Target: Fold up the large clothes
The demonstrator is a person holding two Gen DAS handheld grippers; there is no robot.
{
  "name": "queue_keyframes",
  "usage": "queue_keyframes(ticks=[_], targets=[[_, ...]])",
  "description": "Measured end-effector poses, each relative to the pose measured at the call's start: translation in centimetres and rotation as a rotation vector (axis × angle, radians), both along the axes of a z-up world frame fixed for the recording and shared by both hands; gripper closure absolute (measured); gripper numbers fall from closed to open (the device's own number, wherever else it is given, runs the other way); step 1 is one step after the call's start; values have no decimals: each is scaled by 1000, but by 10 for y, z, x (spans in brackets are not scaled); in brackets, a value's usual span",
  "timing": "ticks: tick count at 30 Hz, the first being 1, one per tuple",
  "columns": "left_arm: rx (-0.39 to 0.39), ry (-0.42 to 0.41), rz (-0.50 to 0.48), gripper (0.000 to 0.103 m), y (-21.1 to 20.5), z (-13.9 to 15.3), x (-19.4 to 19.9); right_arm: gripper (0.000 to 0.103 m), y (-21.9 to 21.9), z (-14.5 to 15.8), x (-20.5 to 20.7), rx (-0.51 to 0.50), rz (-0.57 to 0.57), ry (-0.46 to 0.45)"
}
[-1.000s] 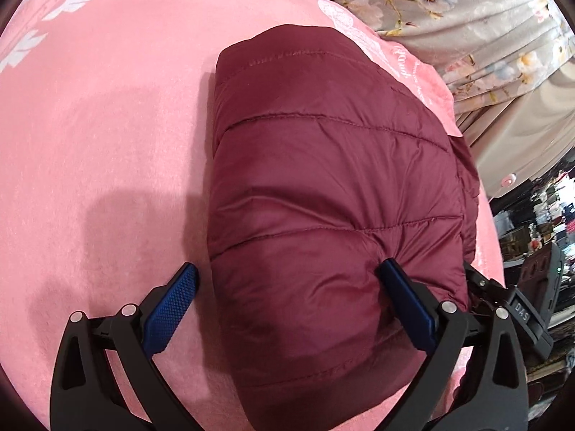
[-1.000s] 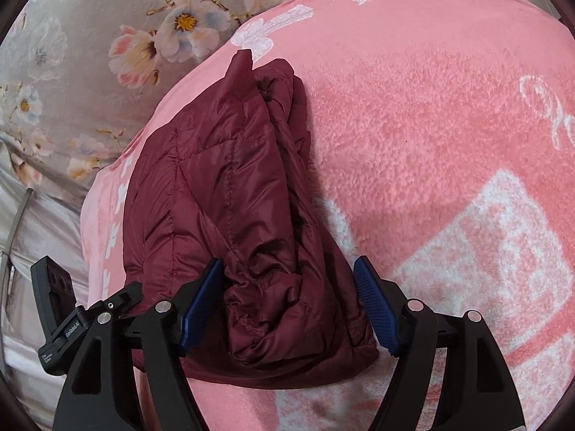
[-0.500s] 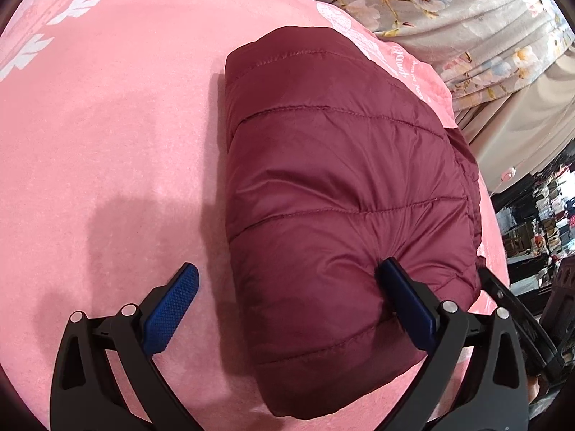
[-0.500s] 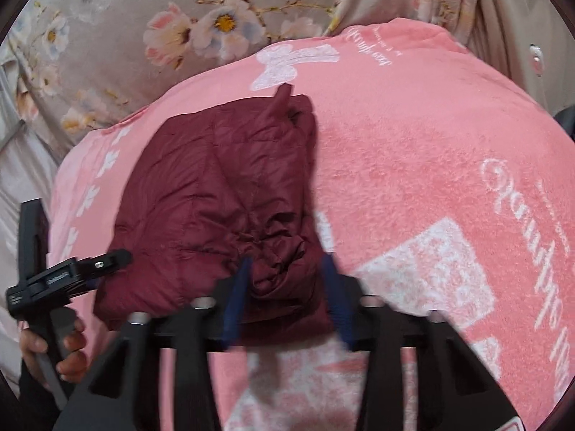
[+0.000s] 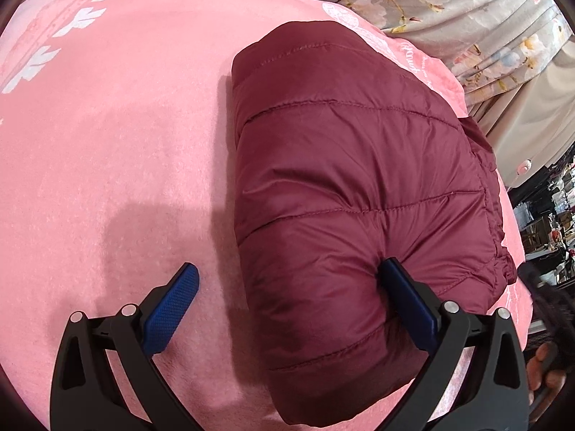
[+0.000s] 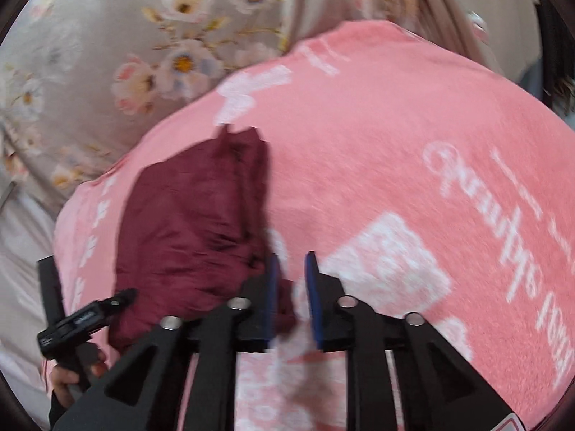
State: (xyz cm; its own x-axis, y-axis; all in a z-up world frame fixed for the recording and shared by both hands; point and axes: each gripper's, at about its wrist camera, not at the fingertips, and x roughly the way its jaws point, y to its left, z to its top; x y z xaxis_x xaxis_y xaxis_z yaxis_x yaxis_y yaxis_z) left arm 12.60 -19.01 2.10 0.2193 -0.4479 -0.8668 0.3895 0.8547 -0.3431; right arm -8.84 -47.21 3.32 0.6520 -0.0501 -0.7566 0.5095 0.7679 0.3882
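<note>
Pink fleece blanket (image 5: 107, 143) with white leaf prints covers the bed, and flowered grey bedding (image 5: 449, 3) bunches up behind it. On the blanket lies the folded maroon puffer jacket (image 5: 359, 186), a plump quilted bundle. From the left wrist, the left tongs (image 5: 287, 287) stand wide apart, one blue pad on bare blanket, the other pressed into the jacket's near edge.

From the right wrist, blurred, the jacket (image 6: 194, 230) sits left of centre. The right tongs (image 6: 291, 280) are nearly together, a narrow gap between the pads, holding nothing, just beside the jacket's corner.
</note>
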Motion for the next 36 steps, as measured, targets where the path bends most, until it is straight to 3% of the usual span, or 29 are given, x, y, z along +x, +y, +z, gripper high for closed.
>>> queue_keyframes(ticks=[4, 8, 13, 17, 19, 21, 23, 25, 26, 30, 34, 36], targets=[[0, 6, 4, 5, 2, 1, -1, 68, 15, -6, 27, 27, 70, 19], [3, 4, -6, 5, 2, 2, -2, 95, 23, -28, 32, 35, 62, 93], [1, 5, -13, 5, 2, -1, -3, 96, 25, -29, 14, 79, 39, 74], [-15, 17, -11, 5, 2, 2, -3, 83, 20, -37, 18, 76, 16, 102], [-16, 16, -13, 5, 5, 3, -3, 83, 17, -35, 18, 56, -14, 104], [-6, 10, -10, 5, 8, 2, -2, 94, 8, -35, 17, -32, -81, 175], [-12, 16, 2, 5, 12, -2, -1, 94, -3, -36, 13, -45, -128, 206], [-16, 26, 17, 5, 14, 0, -3, 92, -13, -29, 5, 72, -132, 126], [-15, 25, 26, 5, 14, 4, -4, 88, -10, -20, 6, 78, -107, 87], [-38, -44, 15, 5, 7, 35, -10, 87, 11, 13, 36, -41, 2, 35], [-46, -142, -10, 5, -17, 69, 2, 87, 7, 25, 82, 23, 12, -24], [-29, -191, -8, 5, -35, 81, 17, 87, 5, 31, 110, 1, 8, -20]])
